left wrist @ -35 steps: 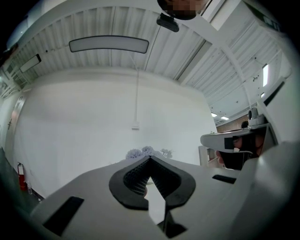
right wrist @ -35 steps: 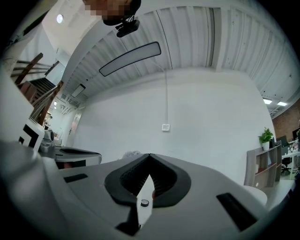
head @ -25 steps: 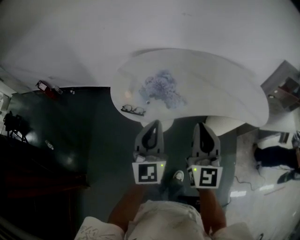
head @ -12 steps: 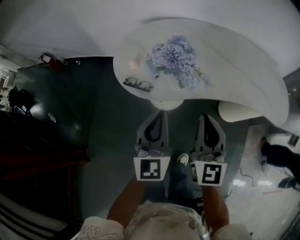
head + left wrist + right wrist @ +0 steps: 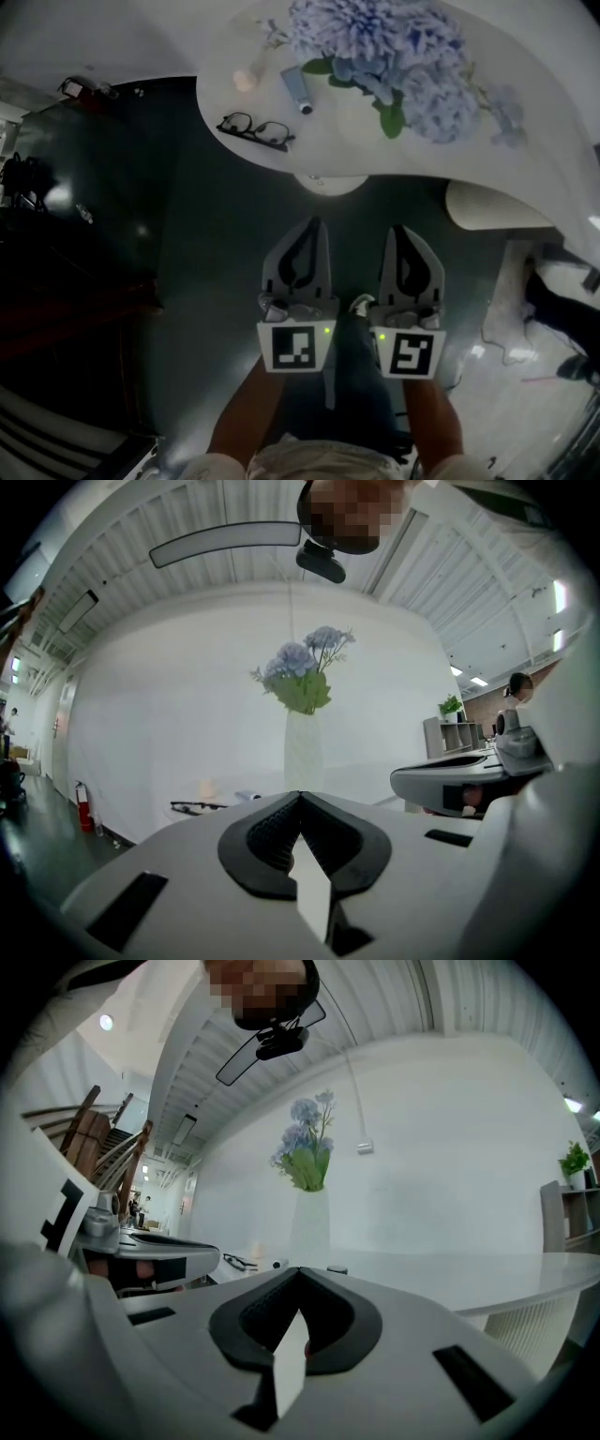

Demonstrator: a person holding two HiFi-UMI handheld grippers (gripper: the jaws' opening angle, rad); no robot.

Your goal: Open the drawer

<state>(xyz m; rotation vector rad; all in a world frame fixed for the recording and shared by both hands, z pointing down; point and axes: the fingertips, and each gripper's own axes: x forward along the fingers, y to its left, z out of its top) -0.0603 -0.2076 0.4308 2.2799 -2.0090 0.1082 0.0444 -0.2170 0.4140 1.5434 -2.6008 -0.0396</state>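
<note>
No drawer can be made out in any view. In the head view my left gripper [image 5: 313,225] and right gripper [image 5: 399,231] are held side by side over the dark floor, just short of the white curved table [image 5: 234,122]. Both are shut with nothing between the jaws. From the left gripper view, the left gripper [image 5: 300,795] points level at the table's edge, with the vase of blue flowers [image 5: 302,682] straight ahead. The right gripper [image 5: 298,1269] shows the same shut tips, and the vase [image 5: 307,1152] stands beyond them.
On the table lie dark-framed glasses [image 5: 255,129], a small tube [image 5: 295,89] and a small pale object [image 5: 246,79] beside the blue flowers [image 5: 394,52]. A round white base [image 5: 328,181] sits under the table's edge, a white rounded stool or stand [image 5: 492,208] to its right. A person's shoe [image 5: 359,304] shows between the grippers.
The table and flowers have grown larger and slid towards the top of the head view. Both grippers have sunk below the table's edge, still side by side and shut.
</note>
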